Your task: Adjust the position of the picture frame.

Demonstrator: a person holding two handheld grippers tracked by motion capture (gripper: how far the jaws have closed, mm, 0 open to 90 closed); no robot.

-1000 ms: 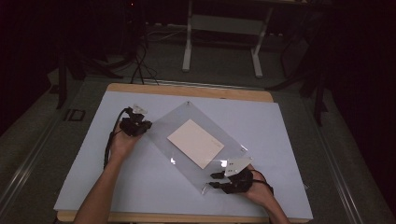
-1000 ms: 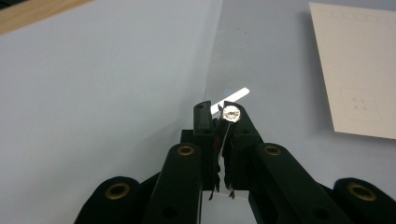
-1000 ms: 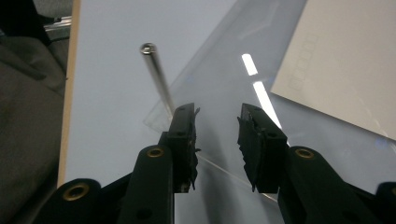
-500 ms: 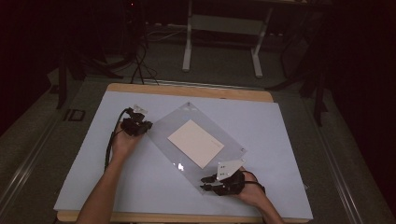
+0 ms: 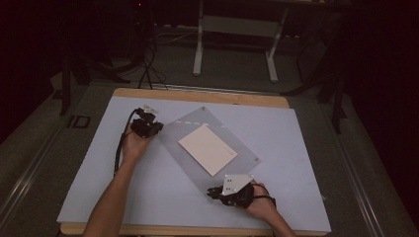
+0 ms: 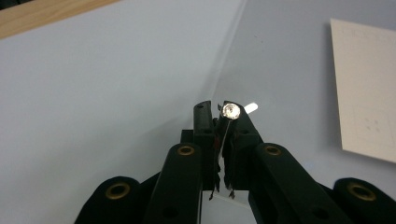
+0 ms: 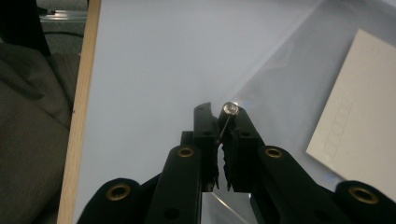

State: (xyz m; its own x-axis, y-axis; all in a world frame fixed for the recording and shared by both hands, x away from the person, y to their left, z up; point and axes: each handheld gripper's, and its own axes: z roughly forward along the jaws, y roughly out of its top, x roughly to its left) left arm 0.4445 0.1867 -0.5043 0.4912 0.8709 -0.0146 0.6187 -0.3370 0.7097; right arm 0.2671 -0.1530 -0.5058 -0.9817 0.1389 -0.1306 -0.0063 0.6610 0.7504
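A clear sleeve (image 5: 210,148) on the blue mat (image 5: 99,182) holds a cream card (image 5: 208,149); left gripper (image 5: 146,126) and right gripper (image 5: 231,190), just closing, pinch opposite sleeve corners.

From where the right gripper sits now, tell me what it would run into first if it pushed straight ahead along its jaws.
The right gripper is already shut on a corner of the clear sheet, so it would push along that sheet. Beyond it the cream card lies off to one side; straight ahead looks like bare blue table cover, though depth is unclear.

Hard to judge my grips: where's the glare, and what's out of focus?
Left gripper view: glare on the snap stud of the clear sleeve; near jaws soft. Right gripper view: the stud glints too. High view: dim, dark surroundings, beige card legible.
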